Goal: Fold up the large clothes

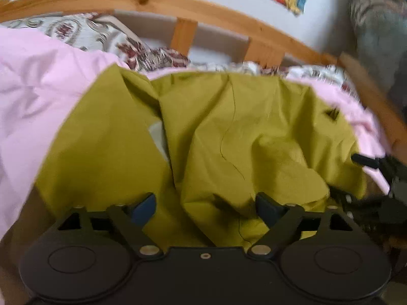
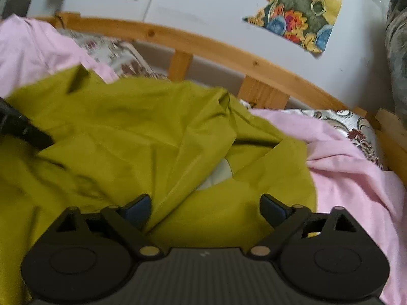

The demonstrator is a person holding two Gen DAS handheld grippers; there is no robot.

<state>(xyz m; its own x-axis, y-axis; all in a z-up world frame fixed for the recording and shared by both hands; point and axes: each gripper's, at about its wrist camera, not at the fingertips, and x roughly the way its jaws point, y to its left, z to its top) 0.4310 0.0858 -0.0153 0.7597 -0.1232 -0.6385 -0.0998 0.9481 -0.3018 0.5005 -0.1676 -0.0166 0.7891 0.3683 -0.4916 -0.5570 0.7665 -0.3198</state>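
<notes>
An olive-green garment (image 1: 216, 132) lies crumpled on a pink sheet (image 1: 33, 89) on a bed. It also fills the right wrist view (image 2: 132, 127), with a white label showing at its neck opening (image 2: 218, 175). My left gripper (image 1: 204, 204) is open just above the cloth's near edge, holding nothing. My right gripper (image 2: 205, 208) is open over the cloth near the neck opening, holding nothing. The right gripper shows at the right edge of the left wrist view (image 1: 381, 178). The left gripper shows as a dark shape at the left edge of the right wrist view (image 2: 23, 127).
A wooden bed rail (image 1: 193, 7) with slats curves behind the garment, also in the right wrist view (image 2: 203, 48). A patterned pillow (image 1: 84, 33) lies at the head. A white wall with a colourful picture (image 2: 300, 10) is behind. A grey patterned cloth (image 1: 379, 30) hangs at right.
</notes>
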